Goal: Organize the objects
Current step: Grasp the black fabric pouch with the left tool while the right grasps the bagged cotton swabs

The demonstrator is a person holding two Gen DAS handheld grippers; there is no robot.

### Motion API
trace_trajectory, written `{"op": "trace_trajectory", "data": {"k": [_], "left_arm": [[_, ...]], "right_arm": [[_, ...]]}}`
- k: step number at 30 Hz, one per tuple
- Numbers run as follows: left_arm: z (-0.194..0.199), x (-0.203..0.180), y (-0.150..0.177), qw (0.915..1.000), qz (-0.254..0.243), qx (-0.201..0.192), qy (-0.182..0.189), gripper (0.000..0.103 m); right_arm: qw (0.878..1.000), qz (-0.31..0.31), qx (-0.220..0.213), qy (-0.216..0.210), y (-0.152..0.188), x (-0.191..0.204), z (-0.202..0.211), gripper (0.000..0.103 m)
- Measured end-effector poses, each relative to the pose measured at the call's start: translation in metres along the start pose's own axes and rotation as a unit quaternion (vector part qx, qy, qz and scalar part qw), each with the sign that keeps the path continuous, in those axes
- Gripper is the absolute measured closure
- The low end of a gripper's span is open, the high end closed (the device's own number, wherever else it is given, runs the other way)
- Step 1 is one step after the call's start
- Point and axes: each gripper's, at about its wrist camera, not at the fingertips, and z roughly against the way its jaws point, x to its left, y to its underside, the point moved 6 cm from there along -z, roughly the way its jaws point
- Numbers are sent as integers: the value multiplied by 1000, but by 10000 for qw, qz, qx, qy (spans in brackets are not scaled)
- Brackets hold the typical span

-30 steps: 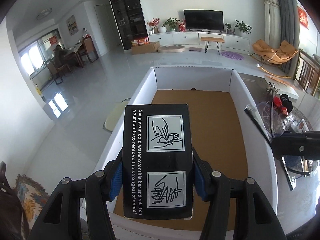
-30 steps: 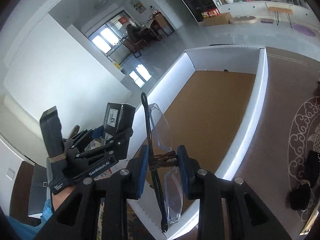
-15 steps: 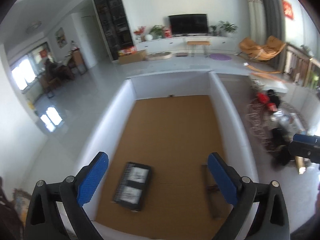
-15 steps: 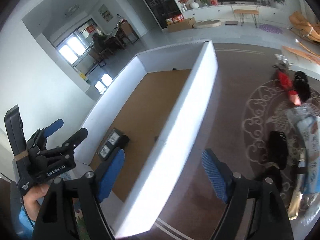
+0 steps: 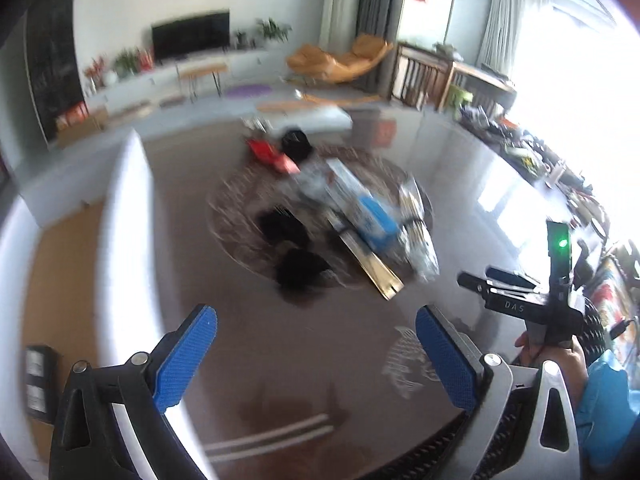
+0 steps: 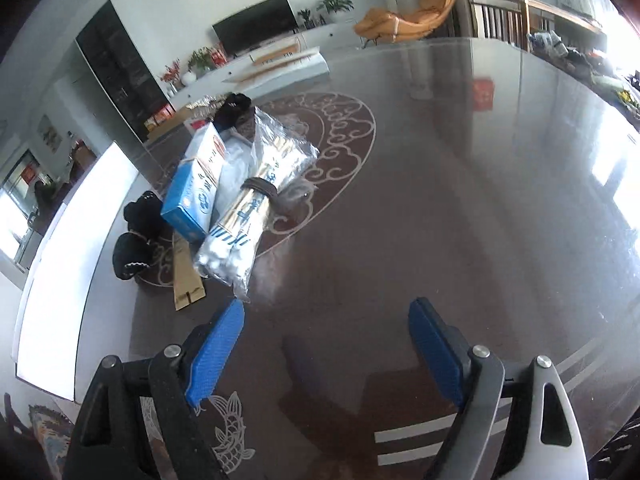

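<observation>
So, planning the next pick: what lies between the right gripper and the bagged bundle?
Right wrist view: bare glossy dark tabletop only between the open right gripper and the bagged bundle.

Daylight poured in from the windows (image 5: 560,52) on the right, so strong that the left wrist view burned out to plain white there. That view was heavily smeared by motion: the pile of objects (image 5: 336,216) left of the windows ran into streaks, and the white box wall (image 5: 128,240) further left was a soft blur. The right wrist view was much sharper, with print on the blue carton (image 6: 192,196) nearly legible. The glossy dark table (image 6: 440,184) threw back pale glare and window reflections towards its right side, and soft shadows of the gripper fingers lay on its near edge. Both views bowed strongly at the edges, fading into dark corners.
</observation>
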Motion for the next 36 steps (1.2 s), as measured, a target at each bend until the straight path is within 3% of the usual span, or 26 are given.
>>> {"op": "trace_trajectory", "data": {"k": [2, 6, 10, 16, 18, 21, 22, 23, 26, 28, 29, 30, 32, 36], "left_arm": [[-33, -3, 8, 9994, 218, 267, 62, 2], [-79, 9, -3, 9976, 425, 341, -437, 2], [-102, 27, -34, 9938, 785, 164, -773, 2], [-162, 51, -49, 9857, 680, 675, -1386, 3], [-170, 52, -46, 9863, 658, 705, -1341, 10], [-168, 53, -46, 9883, 715, 530, -1240, 35], [-166, 52, -48, 9890, 683, 458, -1227, 60], [-164, 51, -49, 9895, 613, 428, -1236, 74], [-159, 54, -44, 9904, 661, 445, -1128, 74], [-152, 52, -35, 9915, 666, 448, -1027, 74], [-145, 49, -26, 9923, 659, 453, -943, 74], [-141, 47, -20, 9929, 656, 451, -889, 74], [-133, 42, -7, 9938, 674, 453, -754, 74], [-111, 34, 9, 9950, 782, 387, -477, 74]], "right_arm": [[9997, 220, -119, -41, -5, 9, 5, 18], [9981, 520, -336, 34, 1, 22, 19, 18], [9988, 414, -266, 5, 8, 20, 14, 18], [9992, 107, -320, -217, 3, 17, 11, 18], [9992, -10, -217, -330, -7, 22, 5, 18], [9989, 227, 164, -388, -31, 48, -17, 18], [9983, 347, 243, -395, -39, 58, -24, 18], [9974, 466, 360, -413, -45, 69, -35, 18], [9952, 618, 682, -330, -55, 92, -65, 18], [9931, 752, 896, -47, -52, 98, -79, 33], [9917, 827, 974, 127, -48, 98, -82, 56], [9918, 898, 876, 248, -48, 98, -77, 65], [9916, 864, 935, 247, -39, 94, -69, 71], [9948, 660, 742, 222, -20, 76, -39, 72]]}}
